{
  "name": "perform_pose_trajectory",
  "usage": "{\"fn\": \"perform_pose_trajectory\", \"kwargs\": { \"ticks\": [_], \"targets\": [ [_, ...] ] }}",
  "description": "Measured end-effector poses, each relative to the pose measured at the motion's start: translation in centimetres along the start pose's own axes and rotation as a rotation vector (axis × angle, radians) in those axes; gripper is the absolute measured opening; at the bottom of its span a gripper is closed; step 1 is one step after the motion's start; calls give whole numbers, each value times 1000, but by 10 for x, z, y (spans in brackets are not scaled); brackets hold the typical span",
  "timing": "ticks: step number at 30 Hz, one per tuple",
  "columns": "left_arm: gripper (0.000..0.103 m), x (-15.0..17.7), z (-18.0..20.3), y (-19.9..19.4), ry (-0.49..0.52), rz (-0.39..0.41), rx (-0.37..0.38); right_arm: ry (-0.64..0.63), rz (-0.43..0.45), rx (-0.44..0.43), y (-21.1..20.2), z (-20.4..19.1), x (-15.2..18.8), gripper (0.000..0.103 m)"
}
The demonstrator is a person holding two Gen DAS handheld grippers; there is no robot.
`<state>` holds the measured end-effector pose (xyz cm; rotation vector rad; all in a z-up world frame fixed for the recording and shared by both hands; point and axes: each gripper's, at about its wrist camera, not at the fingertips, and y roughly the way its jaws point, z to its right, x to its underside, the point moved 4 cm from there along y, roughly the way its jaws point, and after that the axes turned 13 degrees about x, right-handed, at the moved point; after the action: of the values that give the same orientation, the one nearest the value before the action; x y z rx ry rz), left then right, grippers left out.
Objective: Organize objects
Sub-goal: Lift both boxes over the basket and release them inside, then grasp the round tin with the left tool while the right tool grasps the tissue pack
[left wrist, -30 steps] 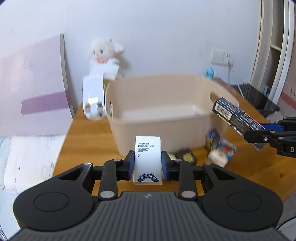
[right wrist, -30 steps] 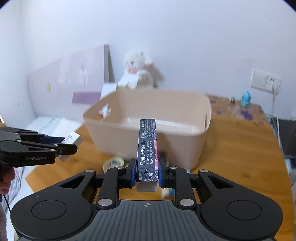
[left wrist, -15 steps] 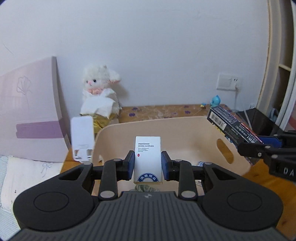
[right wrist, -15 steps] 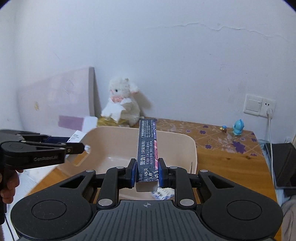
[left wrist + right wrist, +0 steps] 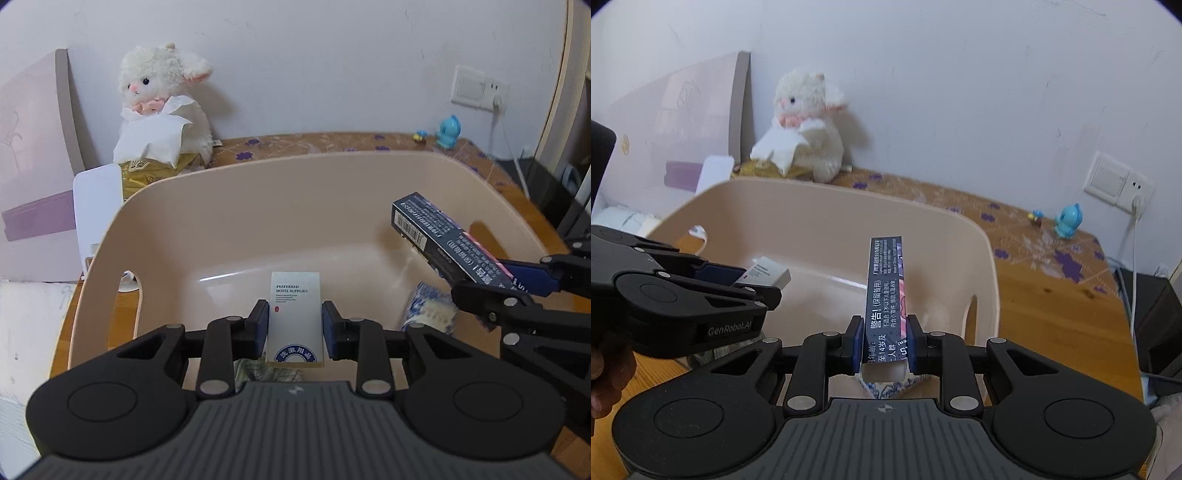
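A beige plastic tub [image 5: 229, 206] with cut-out handles stands on the wooden table; it also shows in the right wrist view [image 5: 827, 221]. My left gripper [image 5: 294, 328] is shut on a small white hotel-supplies box [image 5: 295, 314] and holds it over the tub's inside. My right gripper [image 5: 883, 345] is shut on a long dark printed box [image 5: 885, 291], also over the tub, to the right of the left one. The dark box [image 5: 439, 236] shows at the right in the left wrist view. The white box [image 5: 768, 275] shows at the left in the right wrist view.
A white plush lamb [image 5: 162, 99] on a tissue pack stands behind the tub by the wall. A white device [image 5: 98, 206] stands left of the tub. A blue figurine [image 5: 1069, 219] stands at the back right. A blue-and-white packet [image 5: 428, 310] shows by the tub's near right wall.
Both grippers have risen from in front of the tub and moved forward over its rim, each still holding its box. The view now looks down into the tub.
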<state>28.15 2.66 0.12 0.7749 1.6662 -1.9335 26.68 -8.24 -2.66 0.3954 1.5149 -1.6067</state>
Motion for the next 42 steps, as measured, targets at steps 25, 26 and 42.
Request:
{"fn": "perform_pose_trajectory", "kwargs": {
  "ticks": [25, 26, 42],
  "targets": [
    [95, 54, -16, -120, -13, 168, -55, 53, 111, -8, -83, 35, 53, 103],
    [96, 60, -17, -122, -20, 165, -52, 52, 107, -5, -85, 36, 59, 103],
    [97, 128, -24, -81, 10, 26, -17, 39, -106, 5, -36, 34, 145, 103]
  ]
}}
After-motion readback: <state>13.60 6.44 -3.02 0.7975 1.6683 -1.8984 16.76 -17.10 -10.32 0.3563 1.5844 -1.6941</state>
